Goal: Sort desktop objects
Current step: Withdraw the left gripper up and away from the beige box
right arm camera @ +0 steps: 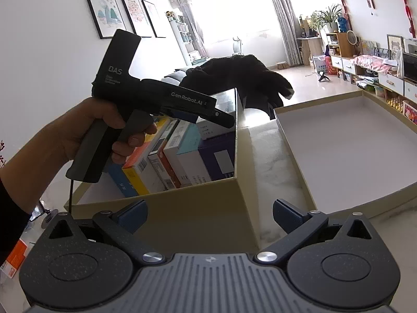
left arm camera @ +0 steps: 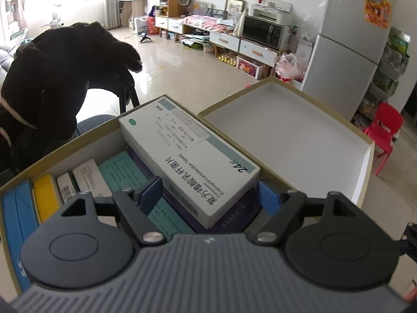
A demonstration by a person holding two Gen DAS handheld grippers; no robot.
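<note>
- the white rectangular cardboard medicine carton with grey-blue bands point(left arm camera: 187, 156) lies tilted on top of the other packets in the tan cardboard box point(left arm camera: 86, 140). its near end sits between the blue pads of the left gripper point(left arm camera: 208, 195).
- i'd judge it light, stiff and easily dented; the smooth printed card could slip. holding across the narrow width near the end, as now, looks sensible, with gentle pressure.
- the left fingers point(left arm camera: 151, 191) are closed in against the carton's sides, seemingly grasping it, though contact on the right pad is hard to confirm.
- from the right wrist view, the left hand point(right arm camera: 88, 127) wraps the pistol-style grip, the tool reaching level over the box, nose dipping towards the packets.
- the right gripper point(right arm camera: 209, 215) hangs back at the box's near corner, fingers spread wide and holding nothing.
- the shallow white-lined cardboard lid point(right arm camera: 346, 140) rests on the marbled tabletop point(right arm camera: 271, 167) just beside the box.
</note>
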